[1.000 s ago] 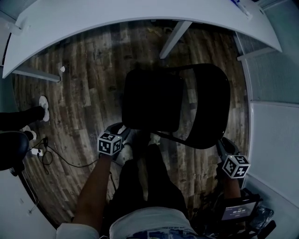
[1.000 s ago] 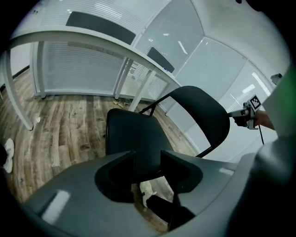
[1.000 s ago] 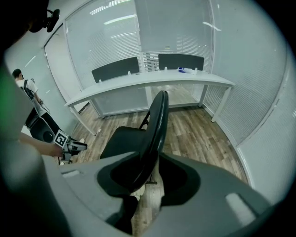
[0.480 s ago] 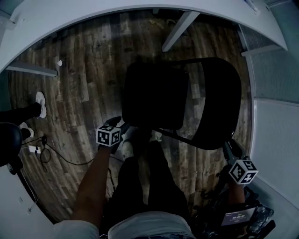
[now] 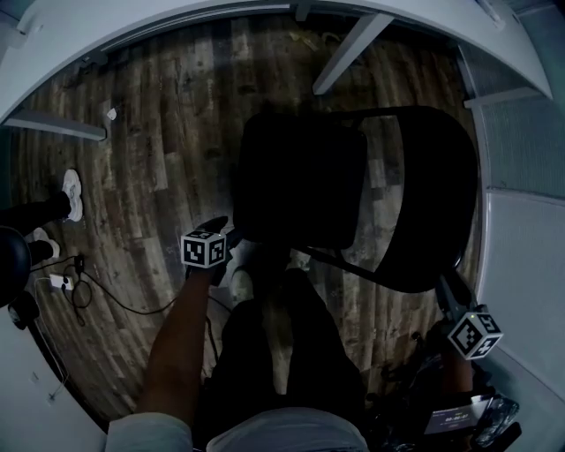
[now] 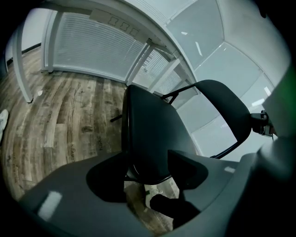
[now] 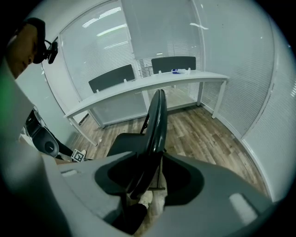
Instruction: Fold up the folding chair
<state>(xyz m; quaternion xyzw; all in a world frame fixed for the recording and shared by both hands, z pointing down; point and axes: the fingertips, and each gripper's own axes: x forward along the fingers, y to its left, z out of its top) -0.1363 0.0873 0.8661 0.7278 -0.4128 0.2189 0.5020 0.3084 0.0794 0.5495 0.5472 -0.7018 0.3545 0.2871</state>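
A black folding chair stands on the wood floor, its seat (image 5: 300, 181) to the left of its curved backrest (image 5: 433, 203). My left gripper (image 5: 222, 237) is at the seat's near left corner. In the left gripper view the seat's edge (image 6: 148, 134) lies between the opening jaws of the left gripper (image 6: 148, 173), and the pads stand off it. My right gripper (image 5: 448, 287) is at the backrest's near edge. In the right gripper view the backrest (image 7: 156, 125) runs edge-on between the opening jaws of the right gripper (image 7: 148, 178), with gaps on both sides.
A curved white desk (image 5: 132, 26) with slanted legs (image 5: 349, 44) arcs round the far side. A glass wall (image 5: 530, 265) is close on the right. The person's own legs (image 5: 265, 353) stand just behind the chair. A cable (image 5: 97, 296) and another person's shoe (image 5: 71, 194) lie at left.
The left gripper has sunk lower beside the seat's near corner. The right gripper stays at the backrest's edge. The chair has kept its place.
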